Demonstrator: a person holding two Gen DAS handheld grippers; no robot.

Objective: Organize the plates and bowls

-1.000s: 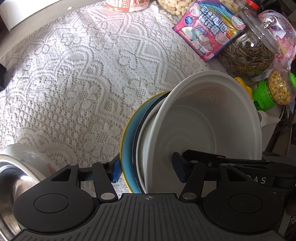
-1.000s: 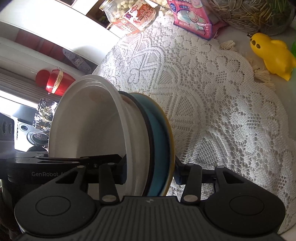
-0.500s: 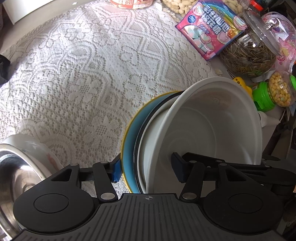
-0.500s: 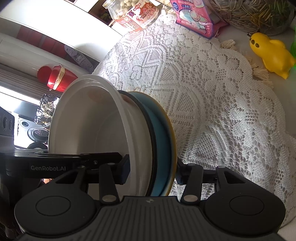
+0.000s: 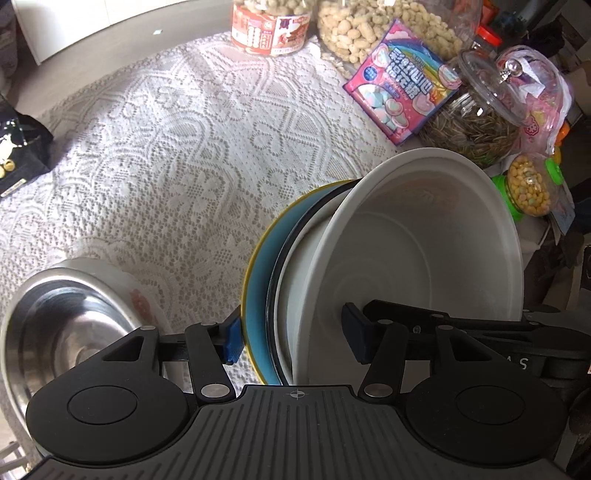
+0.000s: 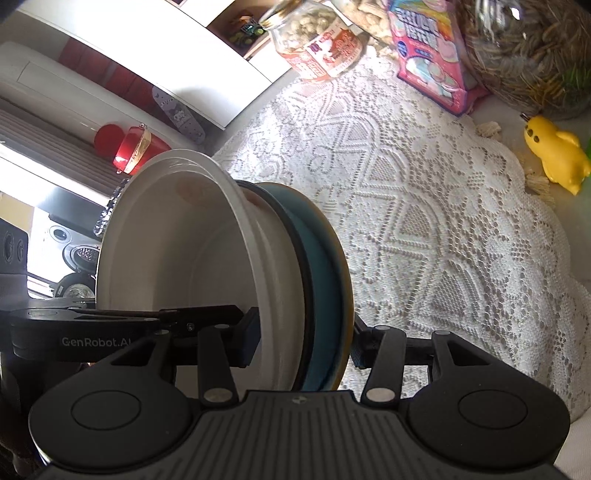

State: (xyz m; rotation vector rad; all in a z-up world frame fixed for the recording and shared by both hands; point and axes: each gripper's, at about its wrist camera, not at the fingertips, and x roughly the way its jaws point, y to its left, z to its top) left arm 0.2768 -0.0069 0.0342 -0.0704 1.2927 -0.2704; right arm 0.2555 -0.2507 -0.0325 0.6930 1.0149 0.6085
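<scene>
A stack of dishes is held in the air above the lace cloth: a blue plate [image 5: 258, 280] with a yellow rim, a black-rimmed white dish, and a white bowl [image 5: 424, 243] on top. My left gripper [image 5: 291, 339] is shut on the stack from one side. My right gripper [image 6: 301, 343] is shut on the same stack [image 6: 221, 258] from the opposite side. A steel bowl [image 5: 62, 325] inside a white patterned bowl sits on the cloth at lower left in the left wrist view.
Along the far edge of the lace tablecloth [image 5: 177, 140] stand a peanut jar [image 5: 269, 26], a pink candy bag [image 5: 402, 81], a seed jar [image 5: 476, 122] and a green-lidded jar [image 5: 528, 188]. A yellow duck toy [image 6: 554, 155] lies at the cloth's edge.
Both grippers have lifted the stack and drawn it back from the snacks. The steel bowl has come further into the left wrist view.
</scene>
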